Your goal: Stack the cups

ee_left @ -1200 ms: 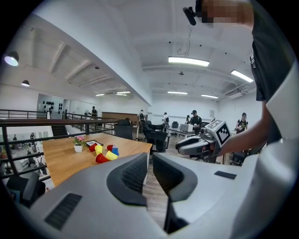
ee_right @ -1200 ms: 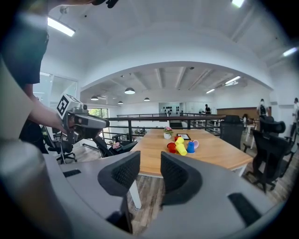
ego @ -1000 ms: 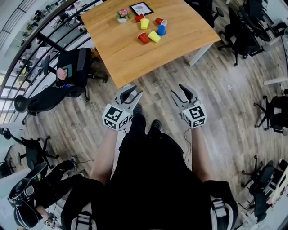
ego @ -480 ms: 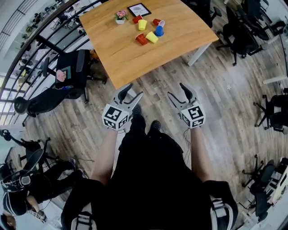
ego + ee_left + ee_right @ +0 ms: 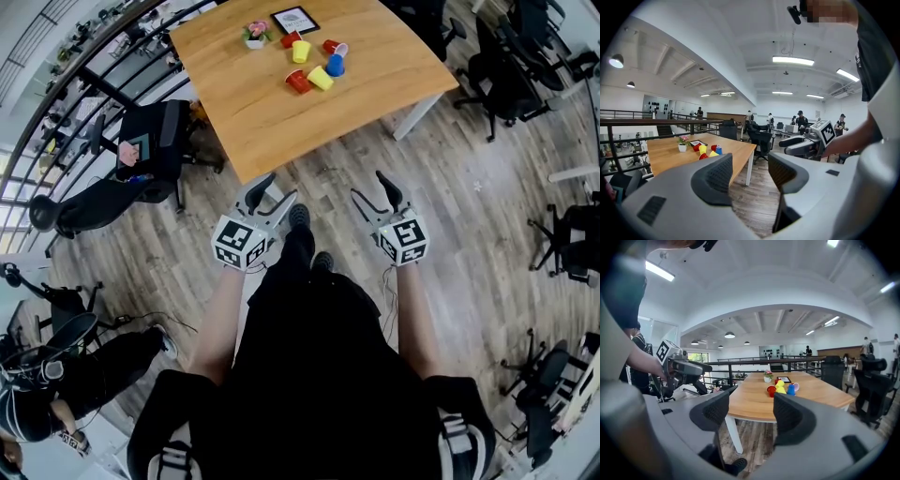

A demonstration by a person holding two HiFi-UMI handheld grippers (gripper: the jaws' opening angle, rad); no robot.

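Both hands are held low in front of the person, jaws pointing toward the table.

Left gripper (image 5: 274, 187): jaws have just been opening and now stand well apart, with nothing between the pads. Right gripper (image 5: 373, 187): the same, spread wide with an empty gap.

Cups (image 5: 301, 51): a loose, unstacked cluster of red, yellow and blue on the wooden table (image 5: 281, 122), well ahead of both grippers. One lies on its side with its mouth showing.

The right gripper view places the cluster straight ahead, just above its right-hand pad. The left gripper view places it off to the left of its left pad. Each gripper view catches the other gripper alongside, which confirms they are level with each other.

Only the left gripper view shows people (image 5: 800, 119) standing far across the room. Only the head view shows a seated person (image 5: 56, 403) behind and left of the left gripper.

Beyond the cups are a flower pot (image 5: 255, 33) and a framed card (image 5: 294, 19).

Between the jaws and the cups lie a strip of plank floor (image 5: 328, 178) and the near stretch of tabletop. A black office chair (image 5: 155, 141) stands ahead-left of the left gripper. A white table leg (image 5: 417, 114) is ahead-right of the right gripper.
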